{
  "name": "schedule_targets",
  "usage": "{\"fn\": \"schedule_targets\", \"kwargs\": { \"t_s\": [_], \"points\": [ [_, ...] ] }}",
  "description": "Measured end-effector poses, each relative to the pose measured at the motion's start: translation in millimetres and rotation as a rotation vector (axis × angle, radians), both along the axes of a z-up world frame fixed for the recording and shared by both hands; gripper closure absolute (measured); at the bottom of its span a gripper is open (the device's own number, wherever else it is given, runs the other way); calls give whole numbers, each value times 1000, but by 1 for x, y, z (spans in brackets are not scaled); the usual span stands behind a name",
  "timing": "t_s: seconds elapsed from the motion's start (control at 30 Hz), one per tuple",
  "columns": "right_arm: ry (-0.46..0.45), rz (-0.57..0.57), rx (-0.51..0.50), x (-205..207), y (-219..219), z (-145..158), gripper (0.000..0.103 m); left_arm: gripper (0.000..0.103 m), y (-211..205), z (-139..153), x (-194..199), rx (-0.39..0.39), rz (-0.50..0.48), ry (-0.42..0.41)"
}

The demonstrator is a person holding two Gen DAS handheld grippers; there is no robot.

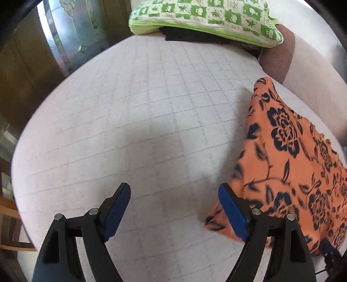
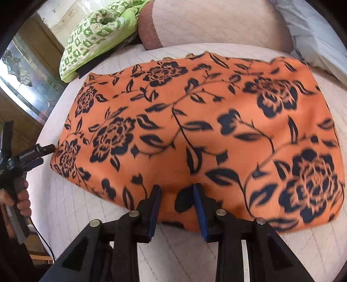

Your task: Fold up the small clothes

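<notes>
Looking down my right wrist camera, I see the orange floral cloth [image 2: 195,130] spread across the pale quilted bed [image 2: 86,217], lying as a broad folded panel with black roses and leaves printed on it. My right gripper [image 2: 176,191] sits at the cloth's near edge, jaws at a narrow gap. The 2 blue pads [image 2: 198,208] stand on either side of a small hump of fabric, but I cannot tell whether they are pressing on it or merely straddling it.

My left gripper [image 1: 173,195] hangs over bare bed [image 1: 141,108] with jaws spread wide and nothing between them. Its right-hand finger sits just beside the cloth's corner [image 1: 292,162], which fills the right of that view. From the right camera, the left gripper [image 2: 46,149] shows at the cloth's left end, its tips right at the fabric edge, with a person's hand [image 2: 21,199] wrapped round its handle.

At the head of the bed lies a green-and-white patterned pillow [image 1: 206,17], resting on something dark. A brown bolster [image 2: 149,30] sits next to it.
</notes>
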State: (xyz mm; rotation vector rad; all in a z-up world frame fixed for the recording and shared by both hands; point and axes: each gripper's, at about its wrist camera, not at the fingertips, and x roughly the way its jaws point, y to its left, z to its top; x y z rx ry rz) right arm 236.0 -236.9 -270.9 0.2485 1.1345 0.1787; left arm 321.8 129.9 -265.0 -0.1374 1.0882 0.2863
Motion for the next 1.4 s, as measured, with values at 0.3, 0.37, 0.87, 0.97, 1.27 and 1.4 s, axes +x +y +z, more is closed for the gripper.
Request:
{"fn": "schedule_targets", "kwargs": {
  "t_s": [0.3,0.37,0.87,0.97,1.27,1.4],
  "points": [
    [26,-108,119,-42,-35,0,69,19,-4,-14,-40,-319,29,55],
    [40,-110,126,-47,-37,-3,69,19,-9,-15,-43,-410,19,32],
    [60,-66,120,-38,-30,-10,68,17,-42,-31,-4,-684,-10,-114],
    [60,-69,148,-39,-33,-10,69,54,-38,-35,-3,-785,-17,-119],
    [-21,3,110,-50,-19,3,70,65,-57,-30,-4,-630,-2,-137],
    [-83,22,113,-54,-13,13,70,64,-66,-23,-6,-486,-17,-147]
  ]
}}
